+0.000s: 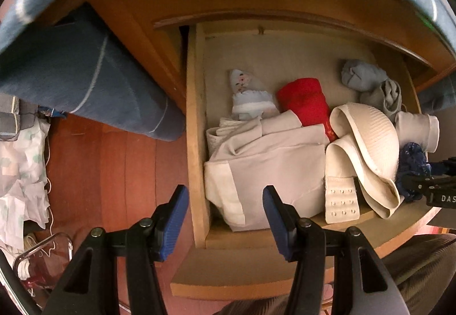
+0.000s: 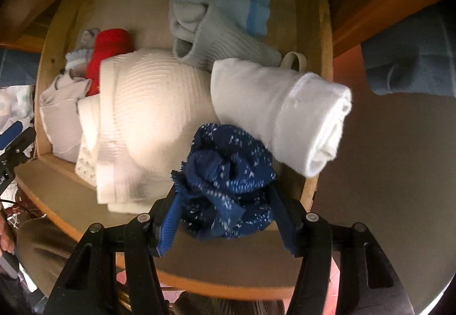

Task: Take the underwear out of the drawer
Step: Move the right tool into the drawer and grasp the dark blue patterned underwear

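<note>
The wooden drawer (image 1: 196, 144) stands pulled out and holds several folded clothes. My right gripper (image 2: 225, 198) is shut on a rolled dark blue speckled underwear (image 2: 228, 181) at the drawer's front right corner; it also shows in the left wrist view (image 1: 413, 167). My left gripper (image 1: 225, 215) is open and empty, above the drawer's front left corner, over a beige folded garment (image 1: 265, 169). A cream bra (image 1: 367, 149) (image 2: 142, 121) lies in the middle.
A white rolled garment (image 2: 285, 112) lies by the blue underwear. A red roll (image 1: 307, 101), light blue socks (image 2: 216, 30) and a pale patterned piece (image 1: 248, 95) lie further back. A blue bedspread (image 1: 79, 81) hangs on the left over the reddish floor (image 1: 114, 172).
</note>
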A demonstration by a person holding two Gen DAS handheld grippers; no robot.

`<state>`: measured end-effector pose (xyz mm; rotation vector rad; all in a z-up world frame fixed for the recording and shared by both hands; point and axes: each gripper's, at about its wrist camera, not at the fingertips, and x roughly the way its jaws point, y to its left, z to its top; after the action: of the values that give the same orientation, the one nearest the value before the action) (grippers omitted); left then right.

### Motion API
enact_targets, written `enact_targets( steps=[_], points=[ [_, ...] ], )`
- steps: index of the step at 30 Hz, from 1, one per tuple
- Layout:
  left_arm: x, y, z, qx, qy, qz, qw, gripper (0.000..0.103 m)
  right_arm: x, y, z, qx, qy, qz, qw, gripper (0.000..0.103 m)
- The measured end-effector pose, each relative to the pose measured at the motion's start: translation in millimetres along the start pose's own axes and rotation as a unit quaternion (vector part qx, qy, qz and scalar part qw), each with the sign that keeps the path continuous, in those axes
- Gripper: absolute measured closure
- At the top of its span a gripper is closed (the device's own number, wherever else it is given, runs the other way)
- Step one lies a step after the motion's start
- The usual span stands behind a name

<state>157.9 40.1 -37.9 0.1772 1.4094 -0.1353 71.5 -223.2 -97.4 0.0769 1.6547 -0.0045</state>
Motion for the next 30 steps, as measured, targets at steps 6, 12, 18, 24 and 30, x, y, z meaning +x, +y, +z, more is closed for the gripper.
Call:
enact_targets(
  steps=[6, 12, 18, 24, 30],
  points=[
    [13.0, 0.2, 7.0, -0.002, 0.017, -0.012, 0.9998, 0.048, 14.4, -0.7, 7.6, 0.001, 0.011, -0.004, 1.000, 0.046],
    [26.0, -0.6, 11.1, 0.001, 0.037, -0.016, 0.9992, 0.046, 19.3, -4.4, 6.4, 0.015, 0.007, 0.004, 1.000, 0.063],
    [31.8, -10.8, 17.6, 0.011, 0.042, -0.023, 0.9988, 0.046, 11.8, -0.5, -4.7, 0.014, -0.010, -0.006, 1.000, 0.074],
    [48.5, -29.4, 30.1, 0.026, 0.055, -0.018, 0.9980, 0.046, 6.2, 5.6, -15.2, 0.013, -0.021, -0.016, 1.000, 0.075],
    [65.6, -36.9, 44.0, 0.016, 0.070, -0.023, 0.9971, 0.046, -9.2, 6.9, -17.2, 0.019, -0.020, -0.009, 1.000, 0.075]
  ],
)
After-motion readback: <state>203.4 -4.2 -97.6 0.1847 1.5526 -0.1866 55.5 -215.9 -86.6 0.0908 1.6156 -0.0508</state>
